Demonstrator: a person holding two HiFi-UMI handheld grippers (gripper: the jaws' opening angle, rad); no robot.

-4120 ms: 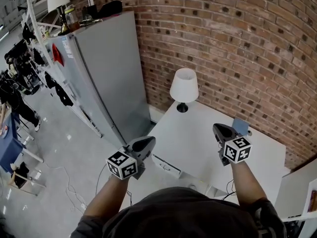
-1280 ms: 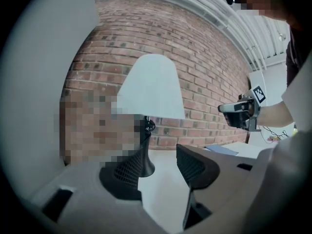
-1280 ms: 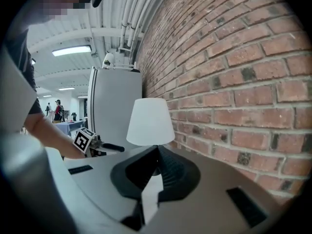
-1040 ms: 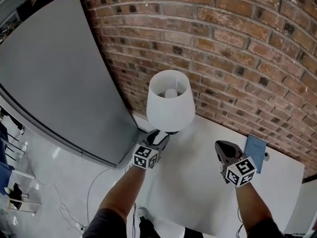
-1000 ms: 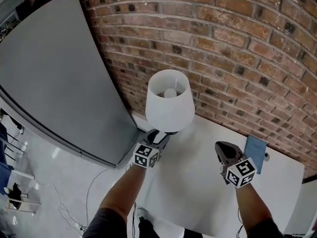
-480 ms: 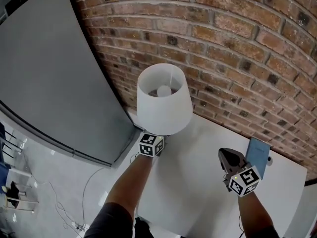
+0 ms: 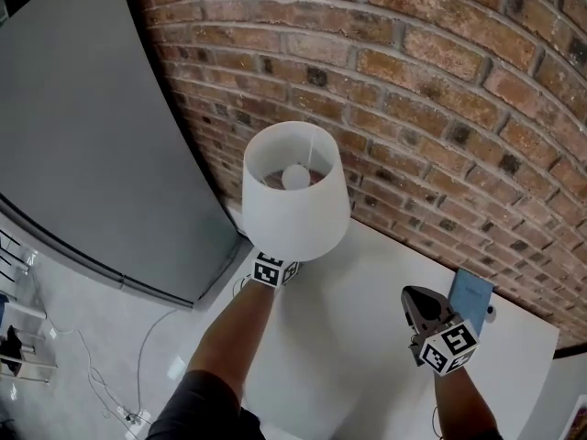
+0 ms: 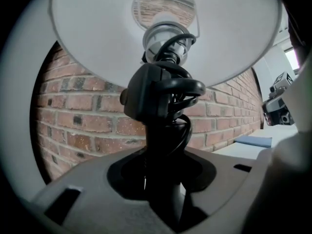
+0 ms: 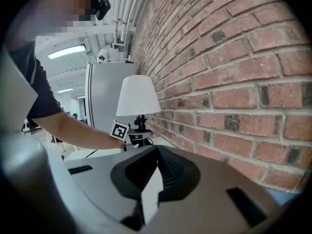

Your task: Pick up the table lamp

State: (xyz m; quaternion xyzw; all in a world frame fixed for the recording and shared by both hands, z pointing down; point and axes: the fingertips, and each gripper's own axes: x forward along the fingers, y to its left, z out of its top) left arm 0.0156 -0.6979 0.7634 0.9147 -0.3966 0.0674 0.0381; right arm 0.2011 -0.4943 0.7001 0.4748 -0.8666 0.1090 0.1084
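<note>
The table lamp [image 7: 293,191] has a white shade and a black stem [image 8: 163,145] with its cord looped round it. It stands at the back left corner of the white table [image 7: 348,356], against the brick wall. My left gripper [image 8: 163,179] reaches in under the shade; in the head view only its marker cube [image 7: 273,269] shows. Its jaws have just been closing, and the stem now fills the gap between them. My right gripper [image 7: 417,302] hovers shut and empty over the table's right part, well apart from the lamp [image 9: 138,95].
The brick wall [image 7: 440,108] runs right behind the lamp and table. A tall grey cabinet [image 7: 83,136] stands to the left of the table. A flat blue item [image 7: 470,291] lies on the table just beyond my right gripper.
My left gripper has slid forward under the shade until only its cube shows. The shade now looks larger and closer. My right gripper has sunk a little toward the table.
</note>
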